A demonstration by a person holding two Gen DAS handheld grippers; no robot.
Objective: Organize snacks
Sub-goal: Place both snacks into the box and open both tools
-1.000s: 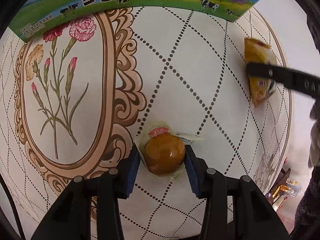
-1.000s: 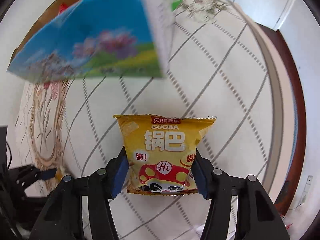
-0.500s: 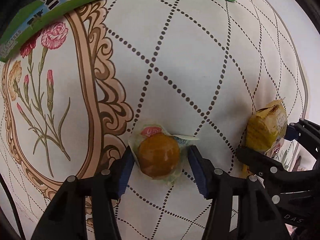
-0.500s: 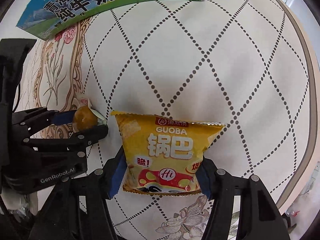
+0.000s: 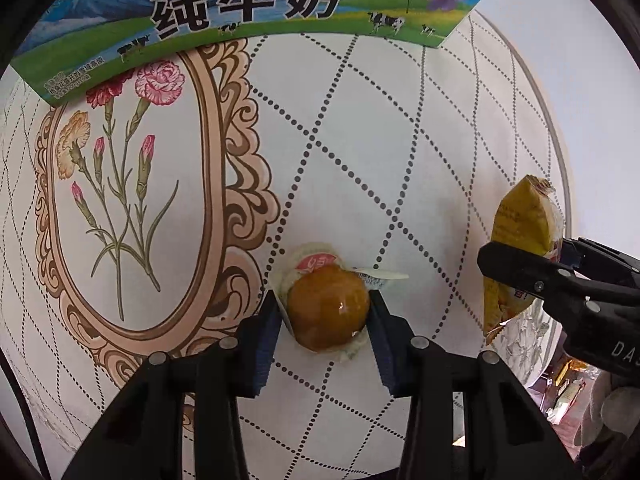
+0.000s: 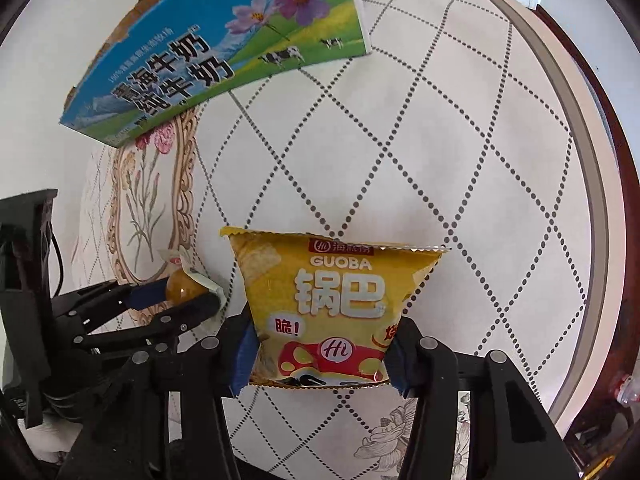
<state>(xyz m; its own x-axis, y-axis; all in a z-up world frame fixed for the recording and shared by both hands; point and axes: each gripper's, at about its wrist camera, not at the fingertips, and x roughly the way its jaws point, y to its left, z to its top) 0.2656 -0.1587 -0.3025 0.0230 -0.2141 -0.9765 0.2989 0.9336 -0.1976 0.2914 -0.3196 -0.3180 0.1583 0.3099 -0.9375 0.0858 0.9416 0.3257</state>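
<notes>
Left gripper [image 5: 326, 314] clamps wrapped pastry [image 5: 328, 310], right gripper [image 6: 320, 354] yellow bag [image 6: 336, 308] (jaws just closing)

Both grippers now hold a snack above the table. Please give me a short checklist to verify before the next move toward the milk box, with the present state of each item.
1. Left gripper shut on the wrapped round pastry; its jaws have just been closing: ok.
2. Right gripper shut on the yellow Guoba bag, pads at its lower sides; jaws have just been closing: ok.
3. The two grippers stay apart, not touching: ok, but close.
4. Tablecloth between the snacks and the milk box bare of obstacles: ok.
5. Room inside the box for both snacks: cannot tell.
</notes>
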